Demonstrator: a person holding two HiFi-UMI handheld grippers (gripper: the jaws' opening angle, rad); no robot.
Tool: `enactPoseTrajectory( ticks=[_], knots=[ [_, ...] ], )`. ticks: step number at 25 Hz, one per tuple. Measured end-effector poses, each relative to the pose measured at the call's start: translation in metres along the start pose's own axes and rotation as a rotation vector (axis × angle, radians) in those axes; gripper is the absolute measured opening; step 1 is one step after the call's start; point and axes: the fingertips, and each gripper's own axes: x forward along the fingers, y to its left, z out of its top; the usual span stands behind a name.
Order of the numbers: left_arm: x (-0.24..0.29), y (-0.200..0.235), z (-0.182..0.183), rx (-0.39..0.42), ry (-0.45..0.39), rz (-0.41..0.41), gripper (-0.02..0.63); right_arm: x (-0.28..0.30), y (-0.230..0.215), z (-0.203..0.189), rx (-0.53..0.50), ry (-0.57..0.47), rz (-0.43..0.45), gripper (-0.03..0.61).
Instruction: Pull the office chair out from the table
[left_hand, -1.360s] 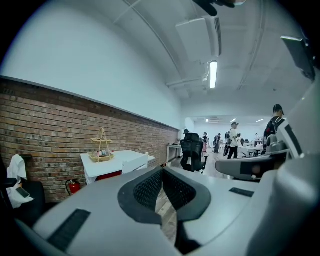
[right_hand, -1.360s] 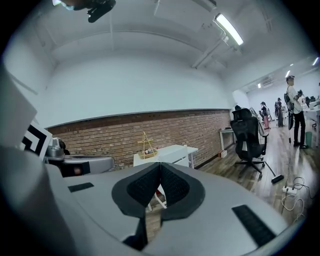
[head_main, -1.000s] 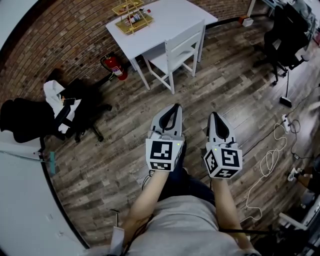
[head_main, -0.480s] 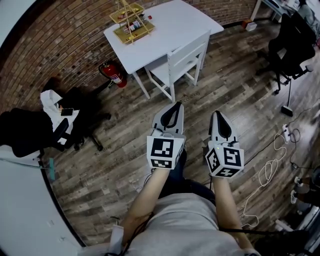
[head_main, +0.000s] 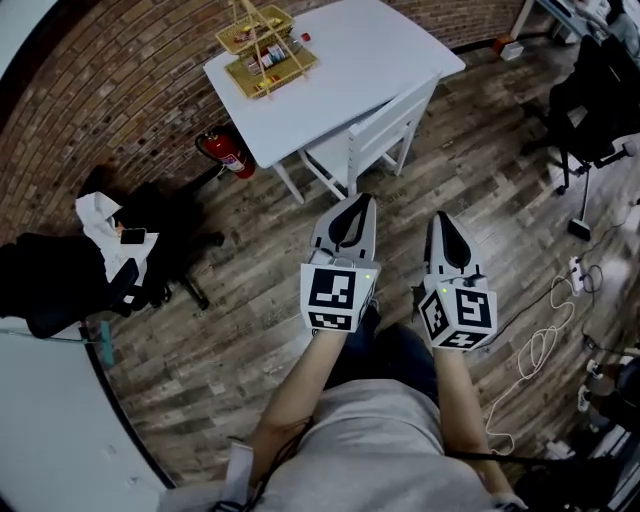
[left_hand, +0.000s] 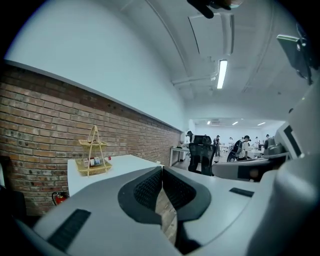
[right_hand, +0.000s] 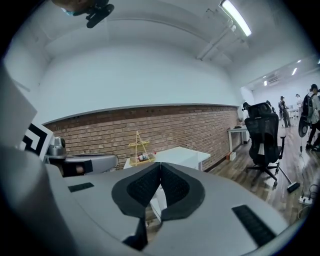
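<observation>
A white chair (head_main: 385, 135) stands tucked against the white table (head_main: 340, 70) by the brick wall. My left gripper (head_main: 352, 205) and right gripper (head_main: 444, 222) are held side by side over the wooden floor, a short way from the chair's back and touching nothing. Both point at the table. In the left gripper view the left gripper (left_hand: 162, 172) has its pads together with nothing between them. The right gripper (right_hand: 160, 167) is likewise shut and empty, with the table (right_hand: 185, 155) beyond it. Black office chairs (head_main: 150, 240) (head_main: 600, 90) stand far left and far right.
A yellow wire rack (head_main: 268, 45) sits on the table. A red fire extinguisher (head_main: 225, 155) stands by the wall, left of the table. White clothing (head_main: 100, 225) lies on the left office chair. White cables (head_main: 540, 330) trail on the floor at the right.
Both grippers have moved forward together toward the table; the table and white chair now appear closer to the fingertips. Both stay shut.
</observation>
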Motion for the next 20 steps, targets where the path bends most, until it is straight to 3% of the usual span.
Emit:
enactPoseTrajectory(
  ticks=[11, 20],
  knots=[
    [0.033, 0.041, 0.001, -0.029, 0.012, 0.054, 0.014, 0.051, 0.004, 0.007, -0.039, 0.039, 0.040, 0.015],
    [0.079, 0.070, 0.002, -0.033, 0.027, 0.142, 0.014, 0.119, -0.020, 0.015, -0.053, 0.059, 0.102, 0.015]
  ],
)
